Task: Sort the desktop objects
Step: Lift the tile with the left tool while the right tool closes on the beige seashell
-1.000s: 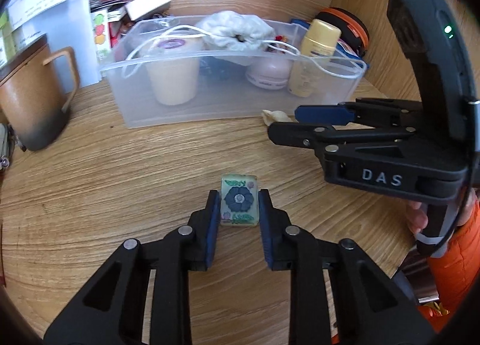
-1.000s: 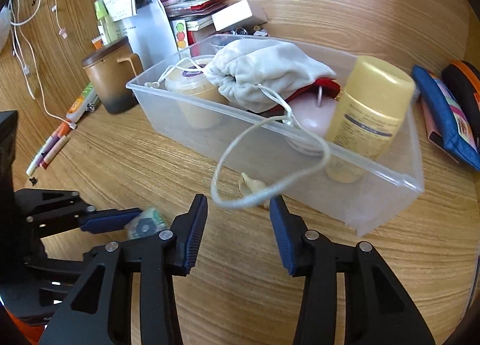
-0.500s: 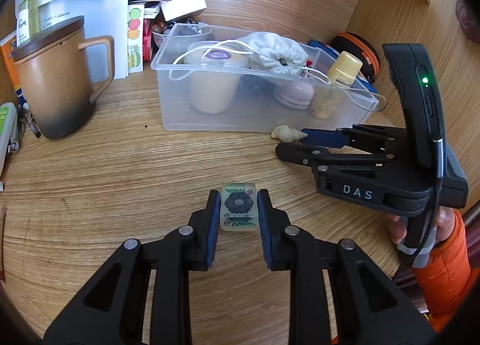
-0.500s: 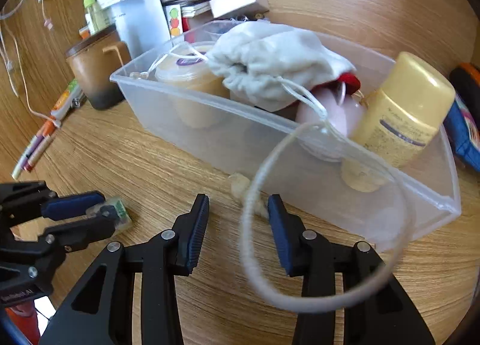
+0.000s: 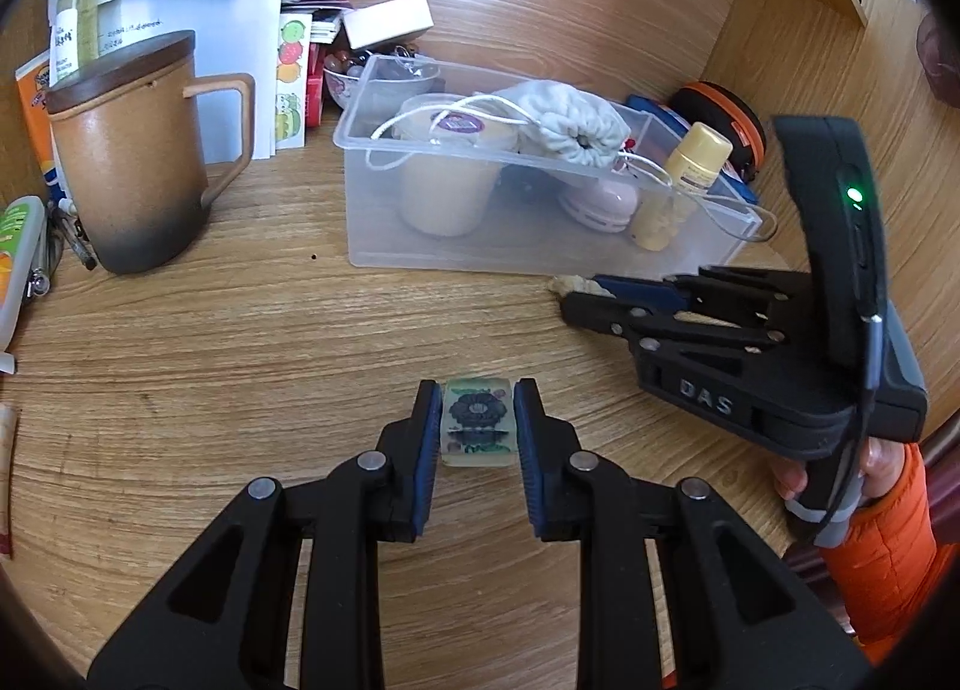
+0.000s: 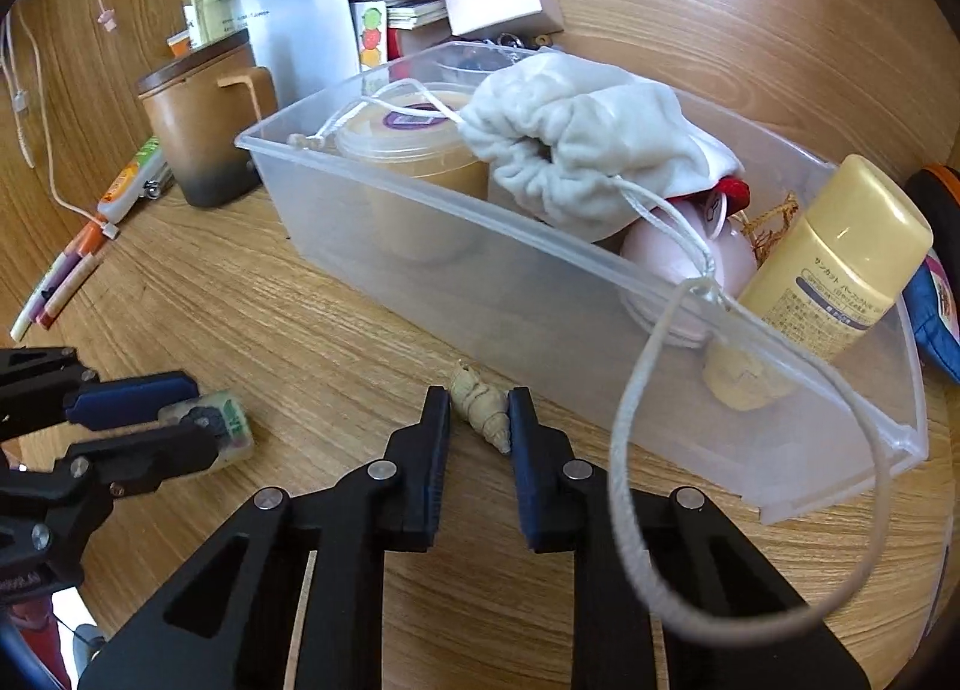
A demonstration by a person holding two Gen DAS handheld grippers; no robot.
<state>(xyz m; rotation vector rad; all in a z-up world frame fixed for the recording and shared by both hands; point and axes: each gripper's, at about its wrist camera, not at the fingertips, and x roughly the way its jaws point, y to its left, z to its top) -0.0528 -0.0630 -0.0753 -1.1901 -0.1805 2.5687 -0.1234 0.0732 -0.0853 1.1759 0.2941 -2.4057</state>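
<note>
1. The left gripper [image 5: 477,420] is clamping a clear tile [image 5: 478,423] with a dark flower print, both blue pads pressing its sides.
2. The right gripper [image 6: 479,420] is closing around a small shell [image 6: 480,413]; the pads are sitting right at its flanks, but whether they are gripping it cannot be told.
3. The left view is hiding most of the shell [image 5: 570,285] behind the right gripper [image 5: 591,300], while the right view is showing it whole, lying on the desk [image 6: 300,342] just in front of the bin [image 6: 540,306].
4. The right view is showing the tile [image 6: 219,426] from the side, held in the left gripper [image 6: 186,411] low over the wood; contact with the desk cannot be told.
5. A cord [image 6: 636,390] from the pouch [image 6: 576,138] is looping out over the bin's wall, beside the right finger.
6. The mug [image 5: 132,162] is standing left of the bin [image 5: 480,246], well apart from both grippers.
</note>
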